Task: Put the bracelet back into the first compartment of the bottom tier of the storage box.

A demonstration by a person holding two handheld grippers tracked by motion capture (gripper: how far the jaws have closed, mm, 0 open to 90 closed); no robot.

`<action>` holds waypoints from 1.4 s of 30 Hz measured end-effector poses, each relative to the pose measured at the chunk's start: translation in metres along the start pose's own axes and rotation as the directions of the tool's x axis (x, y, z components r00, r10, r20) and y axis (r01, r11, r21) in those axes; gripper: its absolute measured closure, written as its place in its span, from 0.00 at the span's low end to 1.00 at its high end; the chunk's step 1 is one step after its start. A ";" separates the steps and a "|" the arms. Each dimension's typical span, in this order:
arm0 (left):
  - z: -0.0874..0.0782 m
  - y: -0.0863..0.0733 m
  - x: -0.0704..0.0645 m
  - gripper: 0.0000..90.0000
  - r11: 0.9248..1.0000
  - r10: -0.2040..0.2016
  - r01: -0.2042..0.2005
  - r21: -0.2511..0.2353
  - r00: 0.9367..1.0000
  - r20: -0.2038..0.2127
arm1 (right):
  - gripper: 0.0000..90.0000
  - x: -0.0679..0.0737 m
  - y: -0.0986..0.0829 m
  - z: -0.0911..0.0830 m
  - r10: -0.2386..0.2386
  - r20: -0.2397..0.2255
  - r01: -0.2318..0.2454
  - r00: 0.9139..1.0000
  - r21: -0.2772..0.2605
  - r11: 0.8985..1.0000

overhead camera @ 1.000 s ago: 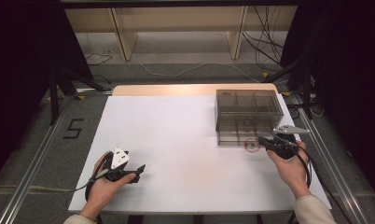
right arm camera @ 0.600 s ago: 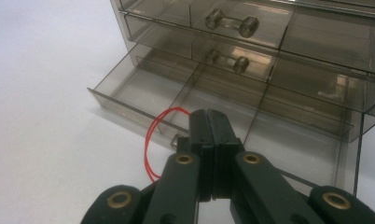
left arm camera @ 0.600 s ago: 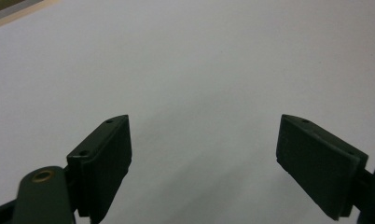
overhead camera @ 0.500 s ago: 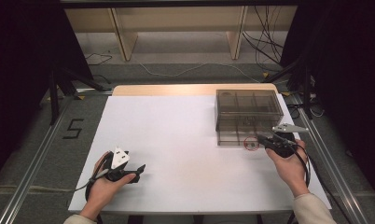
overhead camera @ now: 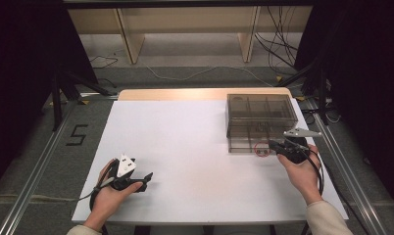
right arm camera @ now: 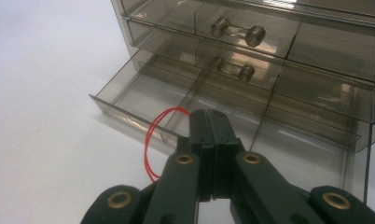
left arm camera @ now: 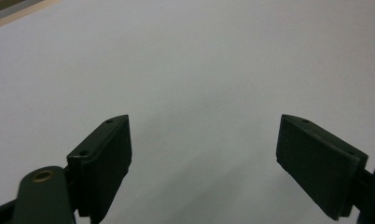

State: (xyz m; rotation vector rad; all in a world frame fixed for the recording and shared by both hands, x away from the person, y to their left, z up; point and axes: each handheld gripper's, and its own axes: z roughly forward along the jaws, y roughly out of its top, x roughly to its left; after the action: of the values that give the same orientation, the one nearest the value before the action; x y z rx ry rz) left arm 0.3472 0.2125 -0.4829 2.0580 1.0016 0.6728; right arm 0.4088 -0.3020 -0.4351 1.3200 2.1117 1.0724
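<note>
Right claw (right arm camera: 209, 135) is pinched shut on a red rubber band (right arm camera: 154, 142) above the open bottom drawer (right arm camera: 143, 93) of the clear box (overhead camera: 261, 115). Dropping it in and shutting the drawer seem left. Left claw (left arm camera: 204, 158) rests spread and idle on the table (overhead camera: 185, 147).

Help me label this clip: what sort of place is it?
Probably a lab recording station: a white table flanked by rails, dark curtains, loose cables on the floor, and a floor mark "5".
</note>
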 end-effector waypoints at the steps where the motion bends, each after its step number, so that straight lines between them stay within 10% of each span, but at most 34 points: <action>1: 0.000 0.000 0.000 0.20 1.000 0.000 0.000 0.000 1.000 0.000 | 1.00 0.000 0.000 0.000 0.001 0.001 -0.001 1.000 0.000 1.000; 42: 0.001 0.000 0.000 0.20 1.000 0.004 -0.004 0.000 1.000 -0.001 | 1.00 0.008 0.014 0.015 -0.007 -0.010 0.007 1.000 -0.002 1.000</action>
State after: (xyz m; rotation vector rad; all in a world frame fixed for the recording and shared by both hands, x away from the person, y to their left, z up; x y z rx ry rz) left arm 0.3479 0.2123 -0.4830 2.0600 0.9987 0.6758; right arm 0.4230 -0.2862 -0.4330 1.3079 2.1198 1.0802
